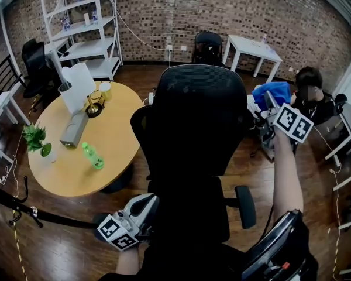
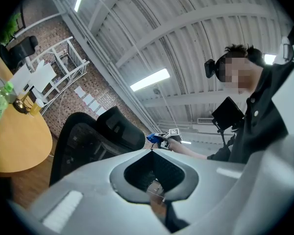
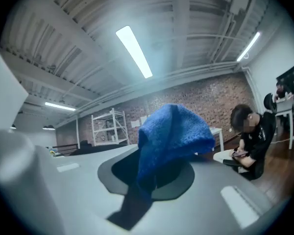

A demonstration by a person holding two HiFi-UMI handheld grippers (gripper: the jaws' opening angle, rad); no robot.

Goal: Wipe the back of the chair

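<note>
The black mesh office chair fills the middle of the head view, its back toward me. My right gripper is raised just right of the chair back's upper edge and is shut on a blue cloth. In the right gripper view the cloth bulges up from between the jaws of the right gripper. My left gripper sits low at the chair's left side, by the seat. Its view looks upward past the chair. The left gripper has its jaws closed together, with nothing seen between them.
A round wooden table stands left of the chair with a green bottle, a plant and other items. A person sits at right. A white shelf, a white table and another black chair line the brick wall.
</note>
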